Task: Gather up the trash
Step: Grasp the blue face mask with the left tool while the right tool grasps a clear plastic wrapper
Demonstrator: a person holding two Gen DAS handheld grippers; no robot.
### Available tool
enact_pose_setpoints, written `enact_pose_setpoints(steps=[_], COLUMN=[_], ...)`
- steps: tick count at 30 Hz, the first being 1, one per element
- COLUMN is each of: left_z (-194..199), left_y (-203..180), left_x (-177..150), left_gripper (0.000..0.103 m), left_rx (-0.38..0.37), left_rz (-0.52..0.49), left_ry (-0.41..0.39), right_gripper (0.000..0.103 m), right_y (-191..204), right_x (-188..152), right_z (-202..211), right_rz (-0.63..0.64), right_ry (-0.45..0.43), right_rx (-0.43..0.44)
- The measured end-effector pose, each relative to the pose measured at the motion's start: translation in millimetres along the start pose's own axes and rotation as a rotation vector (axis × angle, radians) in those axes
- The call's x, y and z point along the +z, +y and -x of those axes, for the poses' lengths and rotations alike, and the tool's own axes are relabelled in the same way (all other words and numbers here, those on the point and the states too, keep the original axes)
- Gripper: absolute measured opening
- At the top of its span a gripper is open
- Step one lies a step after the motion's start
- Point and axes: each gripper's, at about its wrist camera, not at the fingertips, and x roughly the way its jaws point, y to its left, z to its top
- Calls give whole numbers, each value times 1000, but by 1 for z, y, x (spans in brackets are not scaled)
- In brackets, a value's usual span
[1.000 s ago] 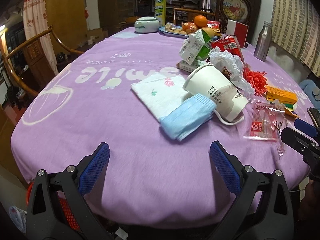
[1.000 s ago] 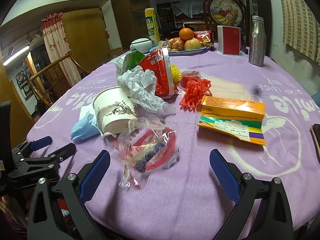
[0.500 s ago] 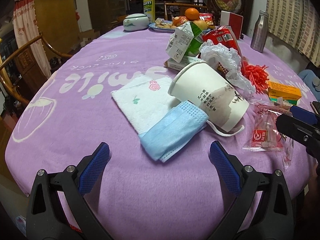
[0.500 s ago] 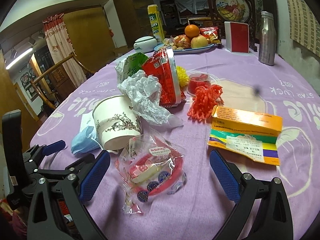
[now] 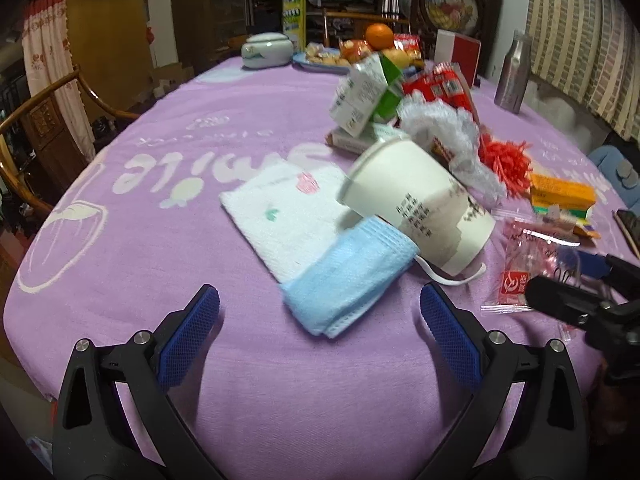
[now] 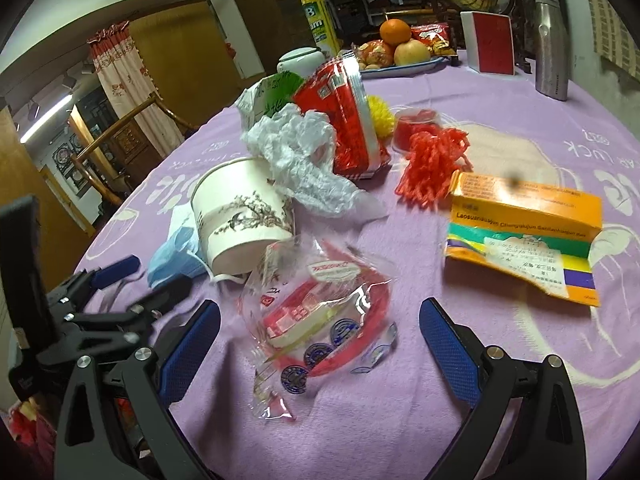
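1. Paper cup [image 5: 416,204]: we log it lying on its side near the table's [image 5: 160,208] near edge, long axis slanting, open mouth toward the table's middle and left, base toward the near right edge. We cannot see inside it.

2. Blue face mask [image 5: 352,276]: folded, long axis slanting from the near edge up to the cup, its upper end touching the cup's wall and overlapping the white cloth [image 5: 280,212]. One white ear loop [image 5: 452,276] lies beside the cup's base.

3. Clear plastic packet [image 6: 320,316]: flat near the near edge, just right of the cup, holding red and white contents and round blue printed pieces.

4. Crumpled white plastic bag [image 6: 304,160]: against the cup's far side, with a red snack pack [image 6: 348,120] and a green-and-white carton [image 6: 268,96] behind it.

5. Orange medicine box [image 6: 524,232]: flat, opened, long axis running left to right, toward the right edge.

6. Left gripper [image 5: 320,336]: held low over the near edge, pointing at the mask, jaws spread wide, nothing between them.

7. Right gripper [image 6: 320,340]: low over the near edge, jaws spread wide to either side of the packet, pads clear of it.

8. Plate of fruit [image 6: 416,66] and steel bottle [image 6: 552,44]: at the far edge.
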Motion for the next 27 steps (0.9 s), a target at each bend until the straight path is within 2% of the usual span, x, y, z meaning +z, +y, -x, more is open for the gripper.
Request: enact_pose_setpoints(steps=[4, 5, 6, 7, 8, 11, 13, 16, 19, 20, 21, 24, 27], left_z=[8, 9, 9, 9, 9, 6, 0, -9, -17, -17, -16, -8, 2], left_y=[5, 5, 5, 4, 3, -3, -9, -14, -15, -17, -18, -20, -30], left_x=[1, 0, 1, 1, 0, 1, 4, 8, 10, 10, 11, 12, 7], left_gripper=[95, 95, 94, 93, 92, 91, 89, 82, 63, 51, 47, 40, 39], left_rx=[-34, -48, -67, -80, -95, -136, -128, -128, -101, -86, -85, -116, -118], left_rz=[4, 5, 3, 2, 1, -10, -21, -17, -5, -11, -18, -12, -43], left_ry=[-22, -23, -23, -22, -21, -7, 5, 32, 53, 50, 54, 49, 32], right_gripper=[98, 95, 89, 61, 41, 17, 15, 18, 24, 24, 24, 24, 21], right_y=[4, 5, 5, 3, 1, -15, -26, -34, -38, -37, -37, -38, -41], right_x=[0, 1, 1, 1, 1, 3, 2, -1, -3, -4, -4, -8, -8], right_z=[-2, -3, -2, -1, 0, 9, 14, 17, 16, 16, 16, 15, 17], right_rz=[2, 3, 7, 11, 13, -36, -69, -77, -76, -73, -67, -55, -56], right_ry=[5, 8, 4, -5, -9, -36, -51, -58, -55, -56, -57, -57, -64], right_rx=[3, -4, -14, -33, -51, -16, 16, 13, 30, 34, 36, 43, 63])
